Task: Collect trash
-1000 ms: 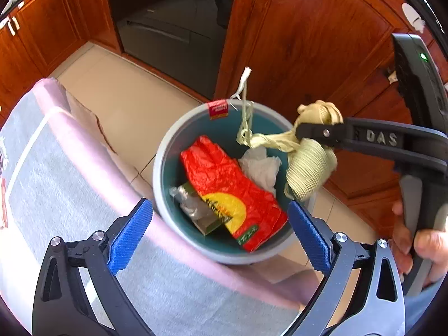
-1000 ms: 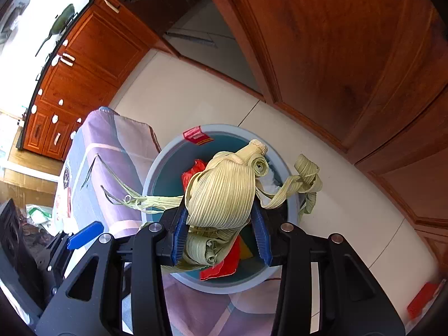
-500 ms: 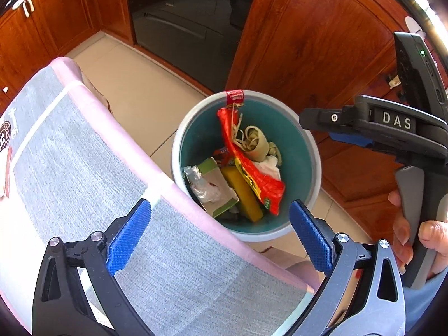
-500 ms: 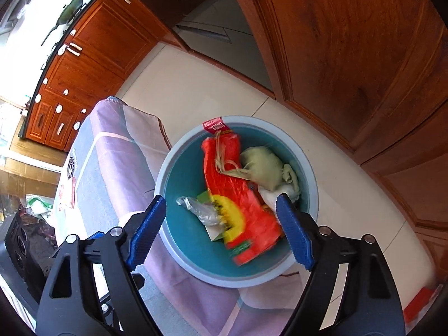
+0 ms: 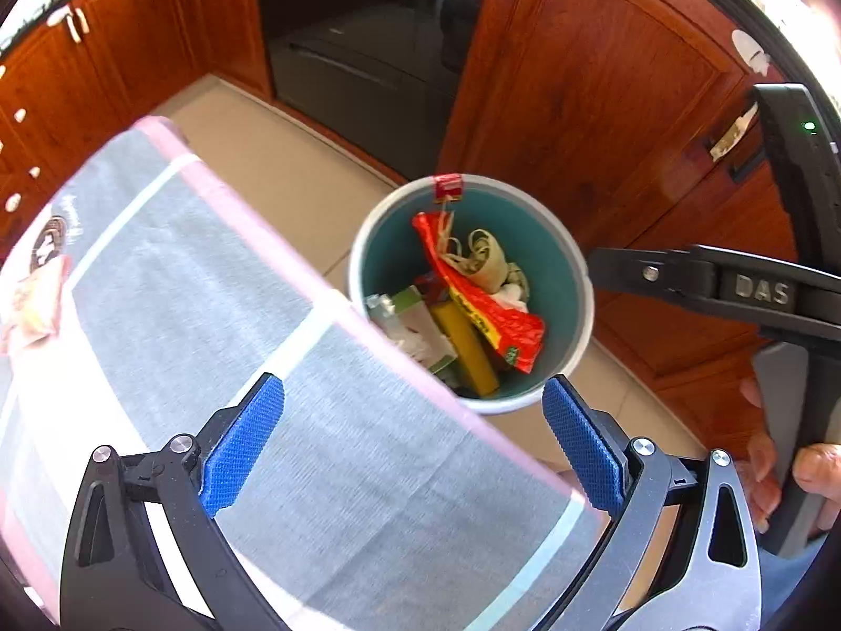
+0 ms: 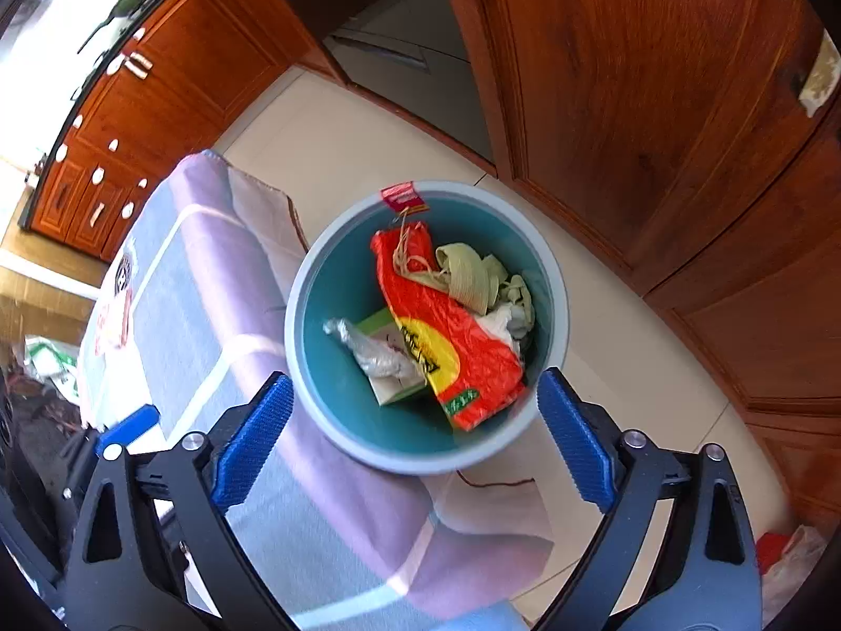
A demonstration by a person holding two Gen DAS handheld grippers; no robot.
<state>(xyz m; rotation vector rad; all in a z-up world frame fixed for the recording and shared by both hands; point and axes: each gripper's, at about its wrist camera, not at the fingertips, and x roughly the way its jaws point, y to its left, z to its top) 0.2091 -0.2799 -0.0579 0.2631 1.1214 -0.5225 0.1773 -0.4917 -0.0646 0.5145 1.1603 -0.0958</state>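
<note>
While both grippers, left (image 5: 412,441) and right (image 6: 415,439), gape empty, crinkled wrappers fill the round bin (image 6: 310,284).

We've got both grippers pitched steeply down: left gripper (image 5: 412,439) jaws wide and empty, right gripper (image 6: 415,434) jaws opening, nothing between them.

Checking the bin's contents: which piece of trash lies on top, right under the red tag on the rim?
The pale green ribbon bundle, draped over the red wrapper; the green box lies lower.
</note>
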